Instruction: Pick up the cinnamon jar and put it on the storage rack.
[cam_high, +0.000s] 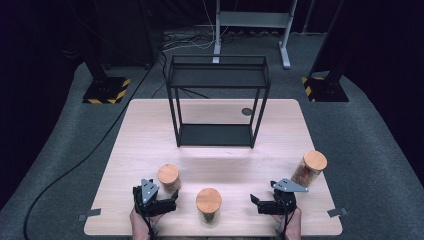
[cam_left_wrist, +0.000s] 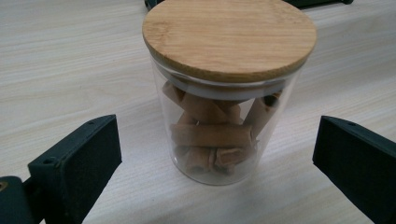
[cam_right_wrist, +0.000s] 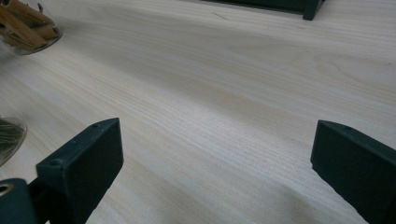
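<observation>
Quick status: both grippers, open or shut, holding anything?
Left gripper: jaws open, holding nothing, glass jar of rolled brown sticks standing between them.
Right gripper: jaws open, holding nothing, over bare table.

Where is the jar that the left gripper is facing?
In the high view the jar stands near the table's front left, just beyond the left gripper, left of the middle jar.

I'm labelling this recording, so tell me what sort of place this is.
Probably a lab or studio set up for recording, not a home. A lone wooden table stands on grey carpet against dark surrounds, ringed by stand bases with yellow-black hazard tape, with loose cables on the floor.
</observation>
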